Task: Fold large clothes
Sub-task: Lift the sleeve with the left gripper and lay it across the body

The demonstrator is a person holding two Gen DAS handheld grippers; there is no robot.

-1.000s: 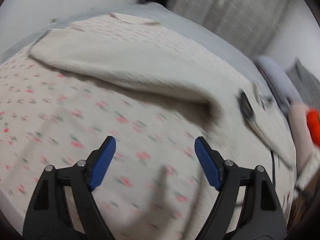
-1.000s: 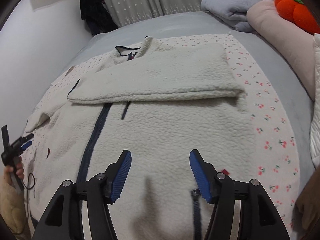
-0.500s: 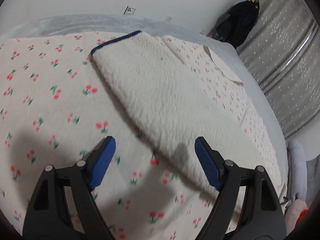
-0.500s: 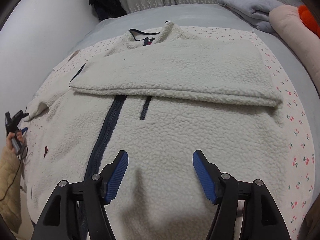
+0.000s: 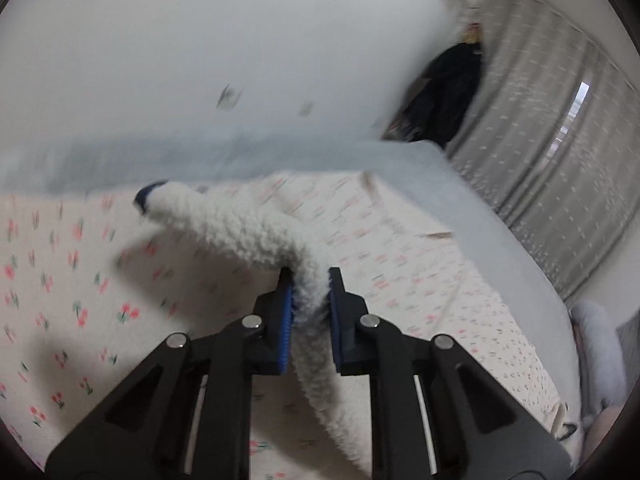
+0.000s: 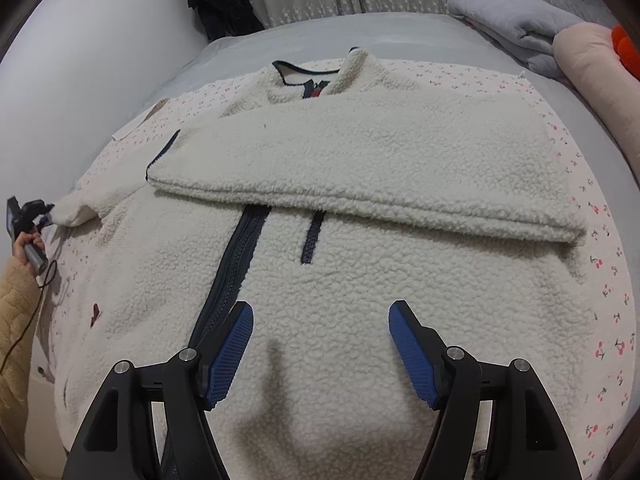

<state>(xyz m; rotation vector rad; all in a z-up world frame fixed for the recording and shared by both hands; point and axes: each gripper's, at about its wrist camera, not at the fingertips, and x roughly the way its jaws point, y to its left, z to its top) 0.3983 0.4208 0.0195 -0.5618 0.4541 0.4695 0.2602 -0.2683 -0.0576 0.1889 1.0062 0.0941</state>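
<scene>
1. A cream fleece jacket (image 6: 340, 300) is lying front-up on a cherry-print sheet (image 6: 608, 280) over the bed (image 6: 320, 36), collar at 12 o'clock in the right wrist view, its dark zip (image 6: 228, 276) running down toward 6 o'clock
2. One sleeve (image 6: 360, 176) is already lying folded straight across the chest, its navy-trimmed cuff ending at about 10 o'clock, so that part of the fold looks done
3. The left gripper (image 5: 311, 300) is clamping the other sleeve (image 5: 240, 232): its fingers (image 5: 286, 312) have just been closing and are now pinching the fleece between them, the sleeve's navy cuff end hanging free toward 10 o'clock in the left wrist view, clear of the sheet
4. In the right wrist view that same sleeve end is showing at 9 o'clock, beside a person's hand (image 6: 28, 240) in a tan sleeve holding the left gripper
5. The right gripper (image 6: 320, 344) is hovering over the jacket's lower front, its fingers (image 6: 230, 344) have just been opening wider and are holding nothing
6. Judging from this, the second sleeve is only now being taken up; laying it across the chest and folding the body from hem to collar are both remaining, so the task seems under halfway
</scene>
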